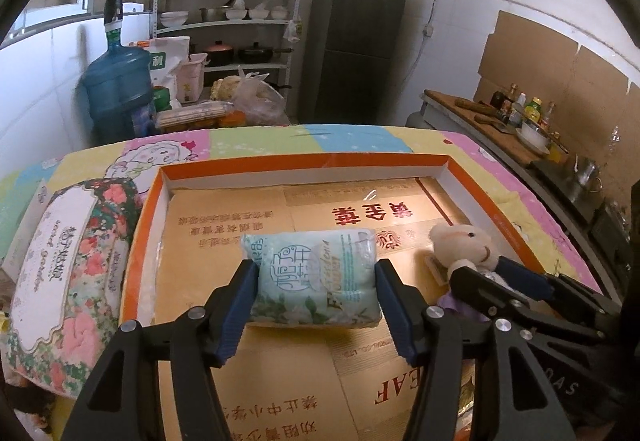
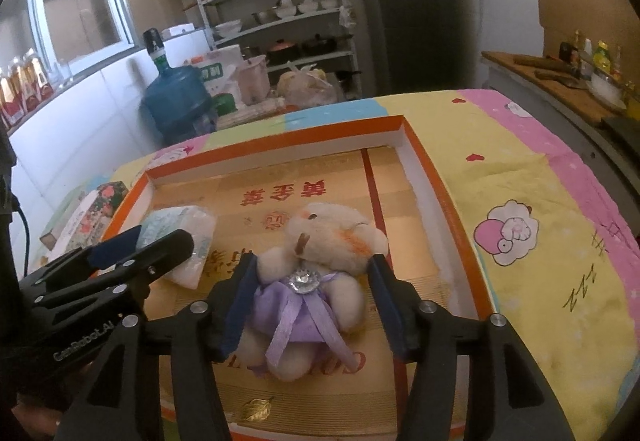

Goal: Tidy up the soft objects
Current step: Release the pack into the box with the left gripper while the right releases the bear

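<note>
A shallow orange-rimmed box (image 1: 152, 201) with a tan printed floor lies on the colourful tablecloth. My left gripper (image 1: 316, 277) is shut on a pale blue tissue pack (image 1: 316, 277), its blue pads pressing both ends, low over the box floor. My right gripper (image 2: 312, 281) is shut on a cream teddy bear in a purple dress (image 2: 320, 265), pads against its sides, inside the box. The bear (image 1: 464, 241) and right gripper (image 1: 520, 289) also show in the left wrist view. The tissue pack (image 2: 180, 229) and left gripper (image 2: 120, 253) show in the right wrist view.
A floral tissue pack (image 1: 68, 273) lies on the cloth left of the box. A blue water jug (image 1: 116, 85), shelves (image 1: 228, 1) and a dark fridge (image 1: 352, 41) stand behind the table. A counter with bottles (image 1: 520, 113) runs along the right.
</note>
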`<state>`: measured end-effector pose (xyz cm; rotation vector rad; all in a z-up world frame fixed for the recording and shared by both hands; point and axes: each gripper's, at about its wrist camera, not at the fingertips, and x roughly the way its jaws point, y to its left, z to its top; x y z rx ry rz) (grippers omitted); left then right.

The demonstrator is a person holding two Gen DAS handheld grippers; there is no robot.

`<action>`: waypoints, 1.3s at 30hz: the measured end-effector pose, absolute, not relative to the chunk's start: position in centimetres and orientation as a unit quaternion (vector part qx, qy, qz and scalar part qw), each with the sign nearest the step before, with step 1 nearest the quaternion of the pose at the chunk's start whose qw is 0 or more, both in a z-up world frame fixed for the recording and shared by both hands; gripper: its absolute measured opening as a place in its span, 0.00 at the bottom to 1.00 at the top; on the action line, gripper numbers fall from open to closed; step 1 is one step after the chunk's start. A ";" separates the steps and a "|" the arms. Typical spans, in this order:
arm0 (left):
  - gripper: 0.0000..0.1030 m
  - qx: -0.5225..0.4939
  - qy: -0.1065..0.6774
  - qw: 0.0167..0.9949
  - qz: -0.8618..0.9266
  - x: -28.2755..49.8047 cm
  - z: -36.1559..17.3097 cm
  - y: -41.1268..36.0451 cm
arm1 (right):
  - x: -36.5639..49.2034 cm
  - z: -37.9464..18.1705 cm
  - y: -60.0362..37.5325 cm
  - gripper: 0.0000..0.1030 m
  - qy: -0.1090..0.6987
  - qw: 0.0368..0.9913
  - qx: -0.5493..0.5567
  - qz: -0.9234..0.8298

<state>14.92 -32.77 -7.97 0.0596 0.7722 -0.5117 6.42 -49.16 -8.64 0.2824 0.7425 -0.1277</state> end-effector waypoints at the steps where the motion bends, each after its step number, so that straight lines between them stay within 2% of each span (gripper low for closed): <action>1: 0.59 0.027 0.372 0.894 -0.247 14.9 -7.9 -32.7 | 6.4 -8.6 -49.2 0.59 0.361 0.920 0.138 -0.063; 5: 0.61 0.021 0.366 0.896 -0.251 14.3 -7.5 -32.5 | 6.0 -8.4 -49.3 0.62 0.357 0.921 0.138 -0.070; 10: 0.70 0.023 0.348 0.901 -0.257 12.9 -6.4 -32.1 | 5.2 -7.9 -49.3 0.65 0.347 0.924 0.135 -0.080; 17: 0.72 0.023 0.330 0.907 -0.262 11.2 -4.6 -31.2 | 3.5 -6.3 -49.0 0.71 0.329 0.931 0.131 -0.093; 20: 0.77 0.026 0.321 0.911 -0.256 10.4 -3.9 -30.3 | 2.7 -5.7 -48.8 0.71 0.322 0.933 0.129 -0.099; 39: 0.77 0.020 0.296 0.930 -0.215 6.6 -1.4 -23.2 | -1.1 -2.4 -42.7 0.71 0.292 0.946 0.107 -0.093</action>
